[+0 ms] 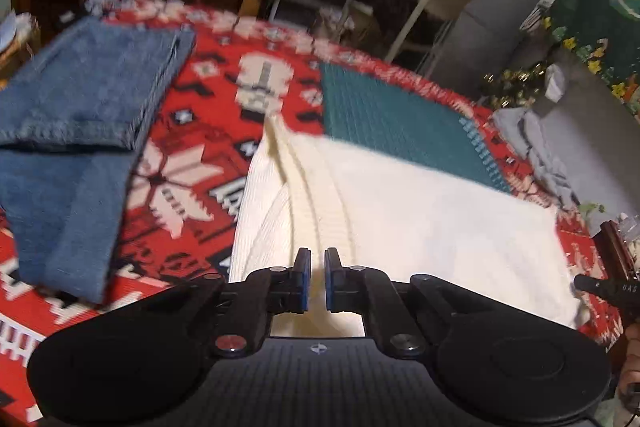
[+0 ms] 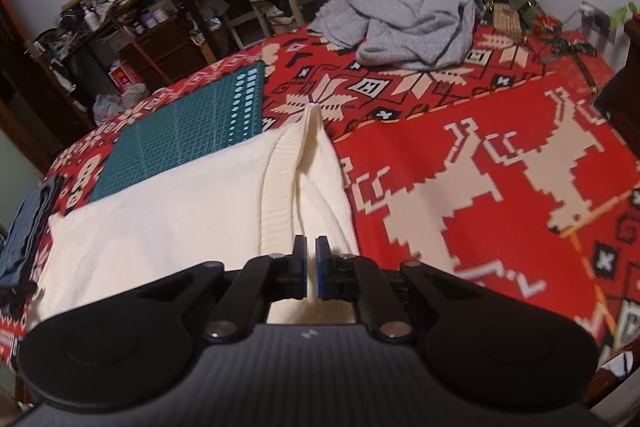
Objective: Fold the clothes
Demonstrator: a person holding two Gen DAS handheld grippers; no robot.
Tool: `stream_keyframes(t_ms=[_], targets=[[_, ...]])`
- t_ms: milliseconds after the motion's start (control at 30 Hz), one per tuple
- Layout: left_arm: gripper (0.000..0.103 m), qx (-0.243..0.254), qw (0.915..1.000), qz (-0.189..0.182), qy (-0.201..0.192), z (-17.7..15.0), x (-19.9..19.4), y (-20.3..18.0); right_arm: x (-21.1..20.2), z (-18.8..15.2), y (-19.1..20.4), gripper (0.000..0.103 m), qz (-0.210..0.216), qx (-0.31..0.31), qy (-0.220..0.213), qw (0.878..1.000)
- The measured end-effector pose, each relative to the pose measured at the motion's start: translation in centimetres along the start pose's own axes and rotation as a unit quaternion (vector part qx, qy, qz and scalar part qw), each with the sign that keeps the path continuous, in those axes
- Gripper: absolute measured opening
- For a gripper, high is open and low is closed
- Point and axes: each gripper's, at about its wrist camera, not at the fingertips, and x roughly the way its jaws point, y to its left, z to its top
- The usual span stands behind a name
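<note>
- The left gripper (image 1: 317, 277) has its jaws drawn close with a narrow slit between the blue pads; cream knit shows through the slit, yet whether cloth is actually nipped I cannot tell.
- The right gripper (image 2: 311, 273) has its pads nearly pressed together over the same garment's edge; a pinch cannot be confirmed.
- The cream knit sweater (image 1: 420, 203) lies spread on the red patterned blanket (image 2: 500, 163), with a ribbed band (image 2: 280, 183) running away from the fingers and ending in a raised point.
- The sweater's far edge overlaps the teal cutting mat (image 1: 384, 119), which lies flat on the blanket.
- Folded blue jeans (image 1: 76, 107) sit to the left in the left wrist view, apart from the sweater, a strip of bare blanket between them.
- In the right wrist view, a wide stretch of open blanket lies right of the sweater.
- A crumpled grey sweater (image 2: 404, 23) rests near the blanket's far edge, well apart from the cream one.
</note>
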Motion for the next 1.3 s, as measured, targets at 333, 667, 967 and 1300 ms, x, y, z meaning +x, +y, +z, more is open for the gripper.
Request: stream_keyframes(t_ms=[333,667,967,1300], targets=[[0.003,-0.041,0.9989,-0.021,0.005,-3.0,-3.0,4.0,-1.6,-3.0,-2.3,0.0,0.006,0.024,0.01,1.0],[0.02,-0.026,0.9994,0.015,-0.019,-4.5,-6.2,3.5,-4.6,-3.1,-1.3,0.006,0.016,0.008,-0.007,1.0],[0.03,-0.03,0.9991,0.023,-0.018,-4.5,-5.0,3.9,-6.1,-2.9,1.2,0.008,0.028,-0.026,-0.021,0.999],[0.007,0.079,0.9927,0.091,-0.014,-4.1,-3.4,0.0,-6.5,-2.5,5.9,0.009,0.076,-0.053,-0.024,0.995]])
